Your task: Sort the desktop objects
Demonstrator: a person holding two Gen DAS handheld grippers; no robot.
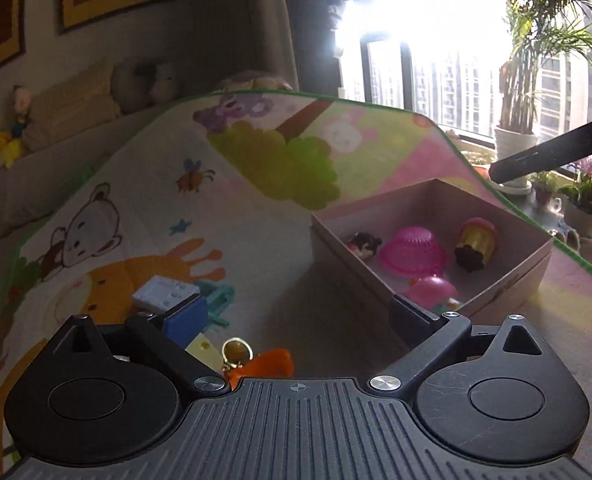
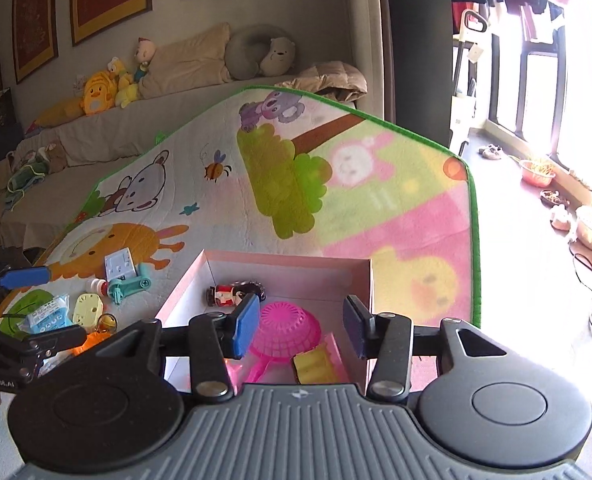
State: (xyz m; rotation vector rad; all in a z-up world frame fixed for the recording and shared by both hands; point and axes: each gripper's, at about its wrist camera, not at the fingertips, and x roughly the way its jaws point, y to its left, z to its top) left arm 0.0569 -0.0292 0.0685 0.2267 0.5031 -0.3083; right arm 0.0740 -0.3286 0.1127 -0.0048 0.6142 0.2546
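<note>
A pink cardboard box (image 1: pixel 507 280) (image 2: pixel 184 288) sits on the cartoon play mat. Inside are a pink strainer (image 1: pixel 413 250) (image 2: pixel 290 328), a yellow toy with a black base (image 1: pixel 477 242) (image 2: pixel 313 366), a small doll figure (image 1: pixel 361 244) (image 2: pixel 232 292) and a pink ball (image 1: pixel 435 290). My left gripper (image 1: pixel 296 316) is open and empty, low over the mat left of the box. My right gripper (image 2: pixel 299 326) is open and empty above the box. Loose items lie left of the box: a white socket (image 1: pixel 162 292) (image 2: pixel 120 262), a teal toy (image 1: pixel 220 298) (image 2: pixel 130 282), a yellow tag (image 2: pixel 88 310), an orange piece (image 1: pixel 268 362).
The mat (image 2: pixel 395 208) has a green border, with bare floor to its right. A sofa with plush toys (image 2: pixel 100 92) stands behind. Potted plants (image 1: pixel 515 140) line the window. A blue packet (image 2: pixel 48 314) lies at the mat's left edge. The left gripper's fingers (image 2: pixel 24 276) show there.
</note>
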